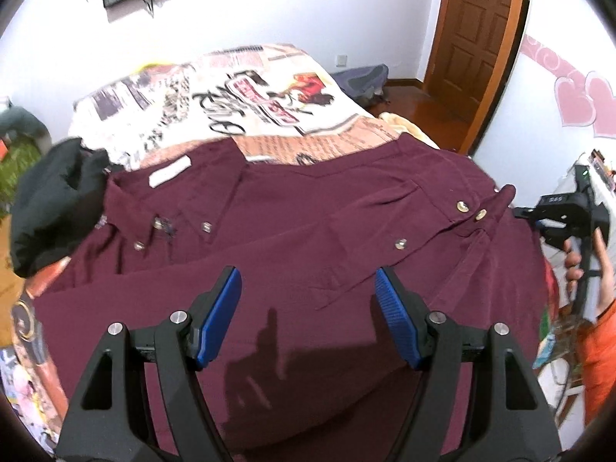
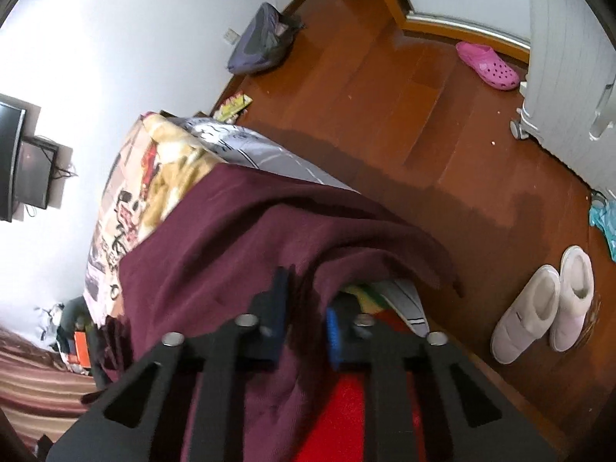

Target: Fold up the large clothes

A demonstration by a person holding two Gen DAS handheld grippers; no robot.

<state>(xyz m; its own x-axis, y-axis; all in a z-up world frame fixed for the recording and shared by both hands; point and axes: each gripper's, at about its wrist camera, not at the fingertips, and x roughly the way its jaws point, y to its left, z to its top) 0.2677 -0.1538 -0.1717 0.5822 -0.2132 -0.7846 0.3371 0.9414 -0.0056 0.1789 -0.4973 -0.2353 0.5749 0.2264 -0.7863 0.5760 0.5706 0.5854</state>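
Note:
A large maroon button-up shirt (image 1: 292, 231) lies spread on the bed, collar at the left, cuffs with buttons at the right. My left gripper (image 1: 308, 288) is open and empty, hovering just above the shirt's near part. My right gripper (image 2: 306, 300) is shut on a bunched fold of the maroon shirt (image 2: 238, 238) at the bed's edge, lifting the cloth a little. In the left wrist view the right gripper (image 1: 558, 219) shows at the far right in a hand, beside the shirt's cuff.
The bed has a printed cover (image 1: 246, 96). A black garment (image 1: 50, 200) lies left of the collar. A wooden door (image 1: 477, 34) stands behind. On the wooden floor are white slippers (image 2: 546, 300), a pink clog (image 2: 487, 65) and a grey bag (image 2: 261, 38).

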